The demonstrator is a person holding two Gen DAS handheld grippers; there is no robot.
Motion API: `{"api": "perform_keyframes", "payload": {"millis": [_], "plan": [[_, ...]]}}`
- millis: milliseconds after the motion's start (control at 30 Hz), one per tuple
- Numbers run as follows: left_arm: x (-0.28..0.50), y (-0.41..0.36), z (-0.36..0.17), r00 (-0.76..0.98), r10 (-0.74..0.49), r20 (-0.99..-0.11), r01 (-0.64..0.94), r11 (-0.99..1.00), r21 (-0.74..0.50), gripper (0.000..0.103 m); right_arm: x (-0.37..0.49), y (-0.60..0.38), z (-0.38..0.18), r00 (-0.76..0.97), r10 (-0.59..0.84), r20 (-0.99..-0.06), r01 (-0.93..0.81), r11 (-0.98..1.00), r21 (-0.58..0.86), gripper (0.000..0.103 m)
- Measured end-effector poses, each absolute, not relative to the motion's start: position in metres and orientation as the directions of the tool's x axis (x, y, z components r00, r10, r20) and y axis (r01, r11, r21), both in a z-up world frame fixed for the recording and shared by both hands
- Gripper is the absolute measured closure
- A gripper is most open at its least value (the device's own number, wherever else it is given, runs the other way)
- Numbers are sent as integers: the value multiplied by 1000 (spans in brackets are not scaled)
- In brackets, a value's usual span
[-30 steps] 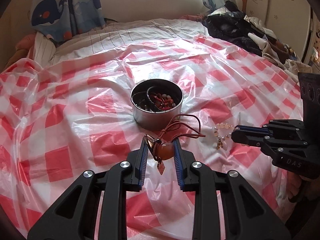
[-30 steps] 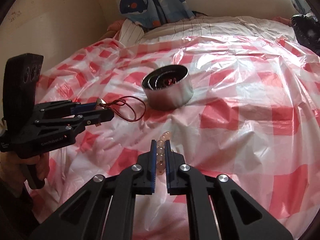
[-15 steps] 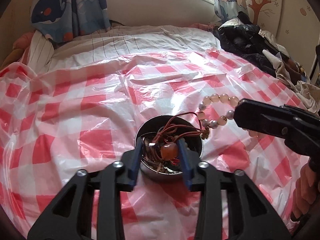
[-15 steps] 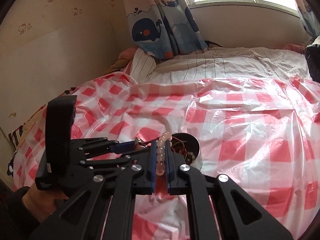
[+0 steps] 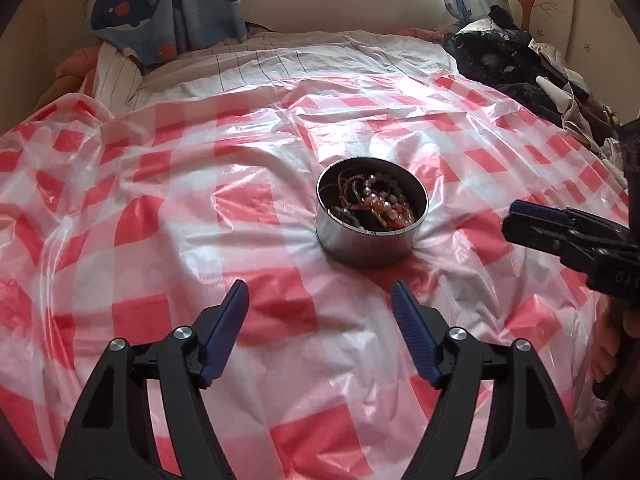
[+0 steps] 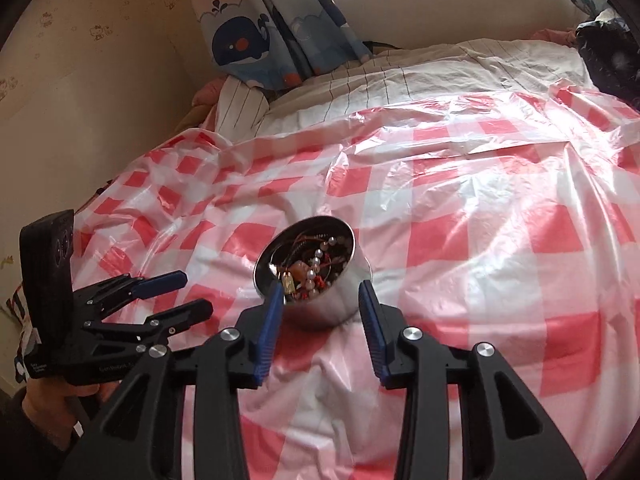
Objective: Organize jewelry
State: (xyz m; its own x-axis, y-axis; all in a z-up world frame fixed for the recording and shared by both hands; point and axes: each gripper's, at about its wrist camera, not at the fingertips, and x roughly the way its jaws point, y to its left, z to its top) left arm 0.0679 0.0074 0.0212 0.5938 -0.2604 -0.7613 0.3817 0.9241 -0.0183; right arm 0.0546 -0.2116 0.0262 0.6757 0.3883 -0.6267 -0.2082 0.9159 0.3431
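Note:
A round metal tin sits on the red-and-white checked plastic sheet. Inside it lie a pale bead bracelet, an amber pendant on a brown cord and other tangled jewelry. My left gripper hovers just short of the tin, its jaws opening wide with nothing between them. My right gripper is above the tin's near rim, jaws opening and empty, the tin showing in the gap behind. Each gripper also shows in the other view: the right at the tin's right, the left at its left.
The checked sheet covers a bed with a striped white cover behind. A heap of dark clothes lies at the far right. A whale-print curtain hangs by the wall. A hand grips the left tool.
The left gripper carried the pendant to the tin, the right the bead bracelet; both let go. Both pieces now lie in the tin, and both grippers have opened and drawn back a little.

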Motion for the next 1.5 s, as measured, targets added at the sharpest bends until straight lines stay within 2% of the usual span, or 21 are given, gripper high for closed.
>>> {"api": "perform_keyframes", "payload": {"millis": [33,100,267,433,600,733,1000,1267,1500], "plan": [[59,8,19,596,-250,-763,375,927,-10,26,41,-212,26,681,375,-629,-210,923,323,52],[41,7,14,607,-226,-762,357,934,7,20,11,-211,22,699,327,-637,-200,943,264,44],[8,6,4,637,-154,-756,287,957,47,8,-35,-206,0,711,205,-673,-152,979,138,38],[-5,6,-11,613,-129,-780,249,968,35,8,-43,-203,-10,725,127,-677,-94,992,86,32],[-15,9,-28,585,-116,-803,220,975,20,8,-38,-206,-31,667,75,-741,-22,996,82,31],[-16,7,-36,588,-98,-803,221,974,42,8,-34,-193,-43,620,32,-784,-37,999,11,15],[-23,11,-34,602,-109,-791,197,980,14,8,-38,-192,-46,611,8,-791,-12,1000,1,12],[-32,13,-28,660,-87,-746,155,988,22,8,-66,-192,-36,697,12,-717,14,999,30,8],[-34,11,-29,673,-73,-736,152,988,40,8,-67,-190,-36,713,1,-701,15,1000,18,8]]}}
